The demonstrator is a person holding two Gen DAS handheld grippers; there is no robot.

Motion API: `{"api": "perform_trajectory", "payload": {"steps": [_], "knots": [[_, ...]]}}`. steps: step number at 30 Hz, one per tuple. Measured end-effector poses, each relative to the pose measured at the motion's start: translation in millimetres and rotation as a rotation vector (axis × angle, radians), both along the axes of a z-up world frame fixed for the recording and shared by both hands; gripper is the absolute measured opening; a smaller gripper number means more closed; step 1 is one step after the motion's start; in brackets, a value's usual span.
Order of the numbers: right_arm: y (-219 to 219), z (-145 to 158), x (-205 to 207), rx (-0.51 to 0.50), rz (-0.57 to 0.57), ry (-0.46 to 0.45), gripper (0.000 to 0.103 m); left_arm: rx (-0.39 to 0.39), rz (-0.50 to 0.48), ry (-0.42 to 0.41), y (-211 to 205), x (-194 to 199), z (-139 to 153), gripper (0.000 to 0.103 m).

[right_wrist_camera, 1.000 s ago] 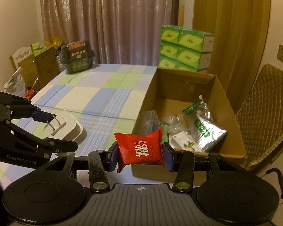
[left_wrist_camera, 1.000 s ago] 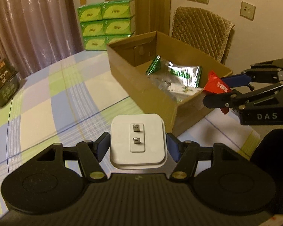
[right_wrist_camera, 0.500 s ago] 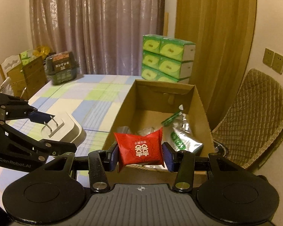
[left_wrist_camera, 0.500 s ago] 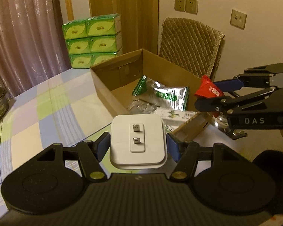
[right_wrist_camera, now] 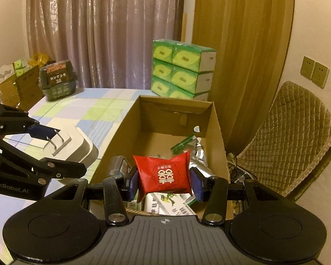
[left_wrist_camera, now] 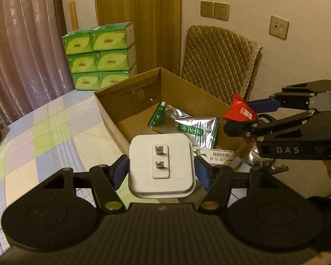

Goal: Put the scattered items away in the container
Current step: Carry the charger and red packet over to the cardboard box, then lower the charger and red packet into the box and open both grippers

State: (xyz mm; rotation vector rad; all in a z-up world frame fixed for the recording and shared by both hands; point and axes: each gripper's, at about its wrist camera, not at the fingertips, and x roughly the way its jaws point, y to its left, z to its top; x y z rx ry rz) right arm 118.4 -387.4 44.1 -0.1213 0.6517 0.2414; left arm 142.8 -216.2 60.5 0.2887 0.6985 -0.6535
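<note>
Checked tablecloth (left_wrist_camera: 44,137), white charger (left_wrist_camera: 162,165) prongs up

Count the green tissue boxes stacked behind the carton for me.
6 visible: green tissue boxes stacked two wide, three high, on the table's far edge behind the carton. More may be hidden behind.

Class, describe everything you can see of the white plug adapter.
The white plug adapter is a squarish, rounded-cornered block that looks like plastic, with two flat metal prongs on a raised centre panel. The left gripper clamps its two sides, holding it in the air near the cardboard box, touching nothing else.
</note>
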Motion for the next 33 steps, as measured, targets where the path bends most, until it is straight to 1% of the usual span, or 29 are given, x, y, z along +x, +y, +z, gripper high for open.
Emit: {"api": "perform_trajectory", "payload": {"steps": [16, 25, 33], "knots": [[-5, -8, 40, -0.013, 0.012, 0.009, 0.045, 0.004, 0.0, 0.008, -19, 41, -5, 0.06], [-12, -15, 64, -0.01, -0.002, 0.014, 0.045, 0.001, 0.003, 0.018, -27, 83, -8, 0.06], [-17, -25, 83, -0.014, -0.004, 0.027, 0.045, -0.003, 0.0, 0.034, -37, 107, -18, 0.06]]}}
